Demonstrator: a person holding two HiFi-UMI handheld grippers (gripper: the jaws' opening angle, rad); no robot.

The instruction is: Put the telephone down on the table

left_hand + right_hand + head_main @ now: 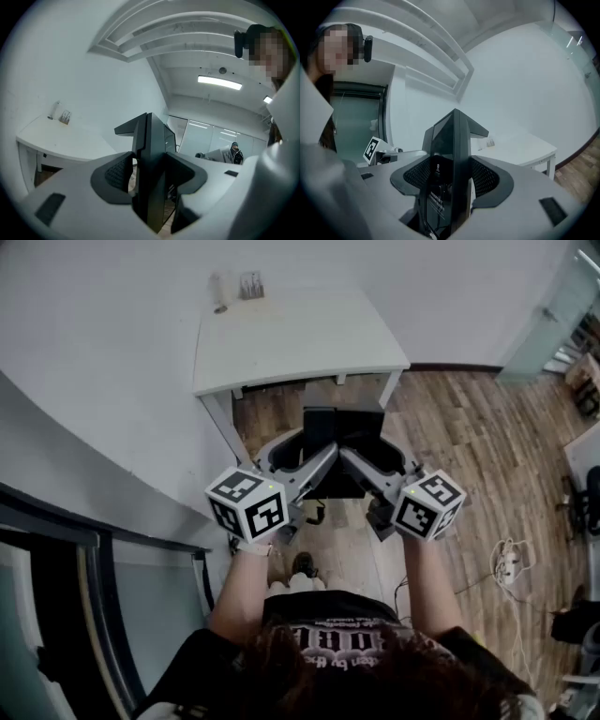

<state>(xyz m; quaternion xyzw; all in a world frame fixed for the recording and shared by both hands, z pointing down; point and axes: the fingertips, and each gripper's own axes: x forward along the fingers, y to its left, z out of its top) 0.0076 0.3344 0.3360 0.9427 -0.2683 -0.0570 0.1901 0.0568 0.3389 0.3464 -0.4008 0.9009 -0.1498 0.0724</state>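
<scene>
The telephone (342,448) is a black, angular desk set held in the air in front of me, over the floor and short of the white table (300,338). My left gripper (314,465) clamps its left side and my right gripper (367,470) its right side. In the left gripper view the black body (151,159) stands upright between the pads (115,176), with a thin sliver of light by the upper left pad. Seen from the right gripper view, the telephone (450,164) fills the gap between both mesh pads (487,180). The tabletop (520,147) lies beyond it.
Two small items (236,287) stand at the table's far edge by the white wall. Wooden floor (469,427) runs to the right, with a power strip and cable (506,563) on it. A dark glass door (56,615) is at my left. A distant person (234,152) shows behind glass.
</scene>
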